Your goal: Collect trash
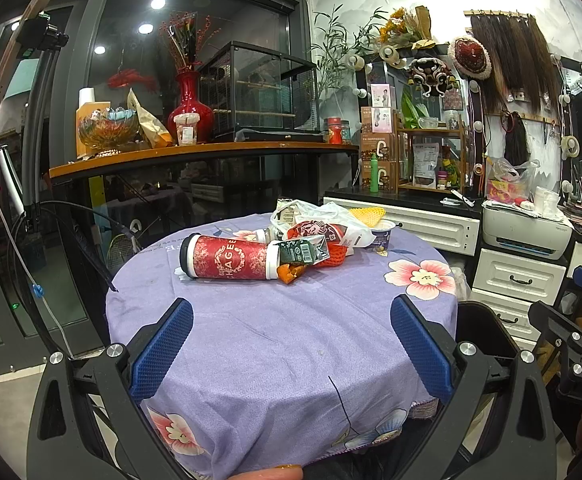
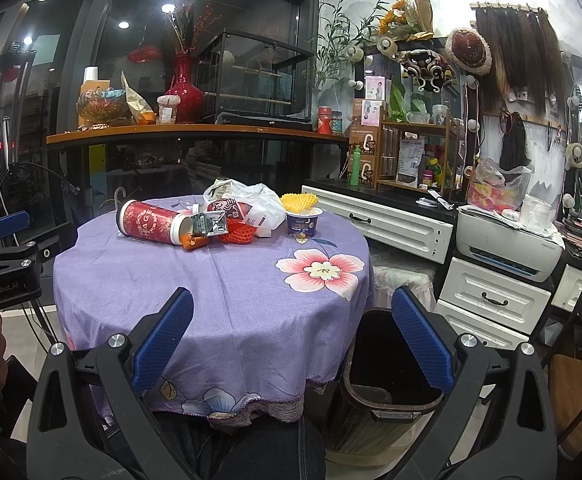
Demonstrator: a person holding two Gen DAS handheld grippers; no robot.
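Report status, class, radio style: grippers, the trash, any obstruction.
Left gripper and right gripper open, empty. Trash pile untouched on table; bin at right. Nothing in the way.

Red cup (image 1: 229,258): "CHAGEE"; left claw (image 2: 5,276) body: "GenRobot.AI"

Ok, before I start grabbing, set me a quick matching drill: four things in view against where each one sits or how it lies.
Things:
1. red paper cup
2. yogurt tub
3. trash bin
4. yellow foam net

Places or states:
A. on the floor beside the table, to its right
B. lying on its side at the left of the pile
C. upright at the right of the pile
D. just behind the tub, at the far edge of the pile

Pairs: 1-B, 2-C, 3-A, 4-D
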